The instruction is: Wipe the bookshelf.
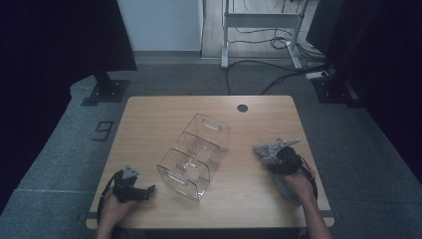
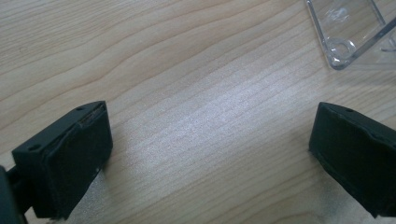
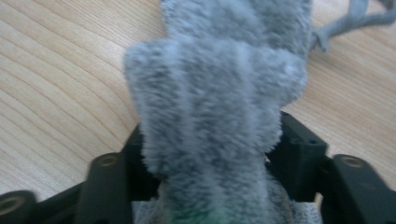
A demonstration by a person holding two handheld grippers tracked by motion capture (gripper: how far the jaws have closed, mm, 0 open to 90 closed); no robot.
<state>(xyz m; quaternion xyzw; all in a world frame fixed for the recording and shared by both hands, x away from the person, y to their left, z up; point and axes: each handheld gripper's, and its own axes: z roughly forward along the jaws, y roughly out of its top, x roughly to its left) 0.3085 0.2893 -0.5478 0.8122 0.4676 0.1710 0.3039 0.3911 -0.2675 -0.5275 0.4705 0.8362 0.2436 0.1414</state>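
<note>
Jaws spread wide over bare wood, the left gripper (image 1: 148, 189) rests at the near-left corner of the light wooden table (image 1: 149, 119), holding nothing. At centre, a clear plastic divided bin with cut-out handles (image 1: 195, 155) lies tipped on its side, just right of that gripper. Near the right edge, the right gripper (image 1: 272, 160) sits low over a fluffy grey cloth with a drawstring (image 1: 263, 150); the fabric bunches between its partly parted jaws, and whether the pads press on it cannot be told.
</note>
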